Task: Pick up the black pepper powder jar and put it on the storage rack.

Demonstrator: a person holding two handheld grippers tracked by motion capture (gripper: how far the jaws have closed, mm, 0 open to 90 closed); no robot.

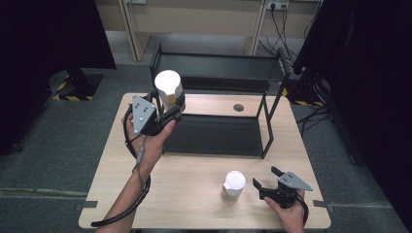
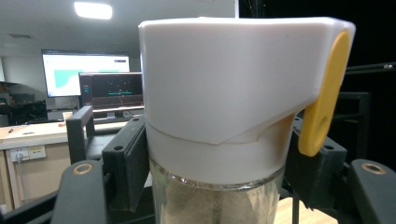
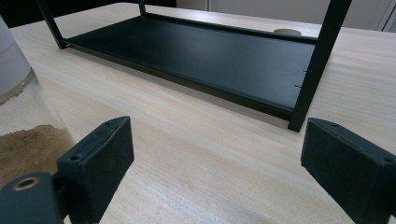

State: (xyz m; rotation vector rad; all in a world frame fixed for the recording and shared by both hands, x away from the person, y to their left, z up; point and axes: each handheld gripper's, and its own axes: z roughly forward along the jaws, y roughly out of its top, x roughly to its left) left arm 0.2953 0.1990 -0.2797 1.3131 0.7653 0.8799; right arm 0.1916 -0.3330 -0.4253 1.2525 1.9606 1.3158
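Nearest, at the front edge of the wooden table (image 1: 194,189): right gripper (image 1: 265,180), hand-held, jaws spread wide and empty, resting low with its two black pads (image 3: 100,161) just above the tabletop

Just beside it, to its left: second shaker jar (image 1: 233,186), one of two counted, upright on the table, white cap, clear glass body, brown powder inside; glass wall and powder also seen at the left edge of the right gripper view (image 3: 18,135)

Farther back: black metal rack (image 1: 218,136), one in number, two tiers, lower tray flat on the table, upper shelf raised on thin posts

At the rack's left end, raised above table level: left gripper (image 1: 171,108), jaws pinching the first shaker jar (image 1: 168,91) on the glass body just beneath the cap

Appearance of the held jar: tall white plastic cap (image 2: 224,88) with stepped lower edge, yellow flip tab (image 2: 324,98) on one side, clear glass below, pale grey-brown powder (image 2: 210,205) filling it; upright

Count: two grippers, two jars, one rack, one table
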